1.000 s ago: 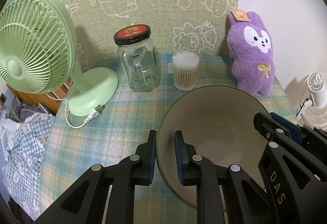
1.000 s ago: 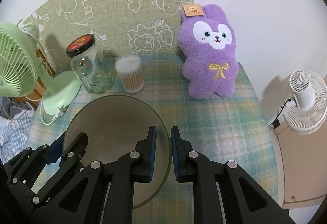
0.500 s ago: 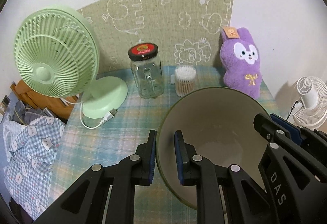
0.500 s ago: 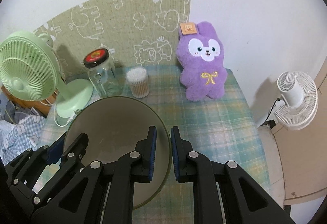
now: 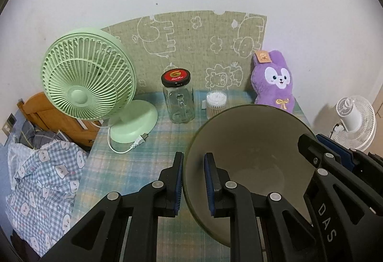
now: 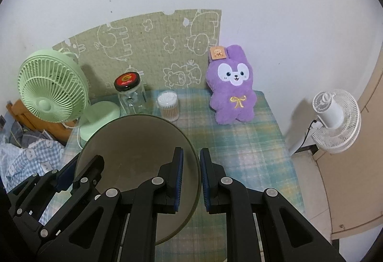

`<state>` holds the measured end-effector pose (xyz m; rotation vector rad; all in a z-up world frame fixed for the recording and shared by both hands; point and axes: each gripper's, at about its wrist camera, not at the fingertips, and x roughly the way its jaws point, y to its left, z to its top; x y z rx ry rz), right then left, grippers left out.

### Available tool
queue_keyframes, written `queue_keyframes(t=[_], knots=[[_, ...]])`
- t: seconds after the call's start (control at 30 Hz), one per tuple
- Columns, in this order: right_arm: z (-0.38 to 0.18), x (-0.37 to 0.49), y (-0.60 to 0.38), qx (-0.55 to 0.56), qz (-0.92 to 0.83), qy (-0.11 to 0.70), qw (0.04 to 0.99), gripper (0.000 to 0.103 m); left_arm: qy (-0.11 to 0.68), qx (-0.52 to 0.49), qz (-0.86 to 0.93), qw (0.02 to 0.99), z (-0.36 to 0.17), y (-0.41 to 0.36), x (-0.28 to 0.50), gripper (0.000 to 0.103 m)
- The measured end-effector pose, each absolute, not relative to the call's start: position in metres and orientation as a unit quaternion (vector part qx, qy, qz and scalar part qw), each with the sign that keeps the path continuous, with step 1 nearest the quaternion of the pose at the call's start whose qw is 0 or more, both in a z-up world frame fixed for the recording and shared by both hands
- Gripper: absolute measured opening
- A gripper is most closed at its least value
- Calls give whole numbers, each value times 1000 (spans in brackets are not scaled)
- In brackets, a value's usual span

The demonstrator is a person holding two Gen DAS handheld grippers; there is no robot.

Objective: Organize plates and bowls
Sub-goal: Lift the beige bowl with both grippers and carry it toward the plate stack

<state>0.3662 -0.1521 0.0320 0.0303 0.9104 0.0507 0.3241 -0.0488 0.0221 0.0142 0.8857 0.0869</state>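
the left hand-held gripper (image 5: pixel 193 184) is closed on the left rim of the bowl (image 5: pixel 249 142), one finger inside and one outside. the right hand-held gripper (image 6: pixel 191 180) is closed on the right rim of the same bowl in the same way. the bowl is grey-green and is held between both, above the worktop (image 6: pixel 239 140) with a checked cloth. at the back of the worktop stand a green fan (image 5: pixel 86 85), a jar (image 5: pixel 178 100), a cup of cotton swabs (image 5: pixel 216 104) and a purple plush (image 6: pixel 233 87). a white fan (image 6: pixel 335 116) stands to the right of the worktop.
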Motion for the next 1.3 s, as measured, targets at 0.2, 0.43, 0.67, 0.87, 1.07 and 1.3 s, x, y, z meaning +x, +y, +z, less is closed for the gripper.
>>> queue_keyframes(t=[0.2, 0.43, 0.67, 0.87, 1.07, 1.3], knots=[[49, 345, -151, 11, 23, 428, 903, 18, 418, 4, 39, 908, 37, -46, 306, 14], [60, 321, -148, 11, 22, 423, 906, 18, 413, 4, 35, 910, 46, -42, 283, 14], [59, 294, -145, 13, 21, 427, 904, 18, 419, 6, 33, 907, 42, -39, 259, 14], [50, 270, -145, 16, 17, 433, 901, 18, 424, 11, 29, 905, 35, -40, 240, 14], [37, 250, -143, 17, 16, 443, 896, 18, 436, 10, 28, 899, 23, -39, 222, 14], [20, 231, -142, 16, 17, 454, 891, 18, 450, 6, 27, 893, 8, -40, 205, 14]])
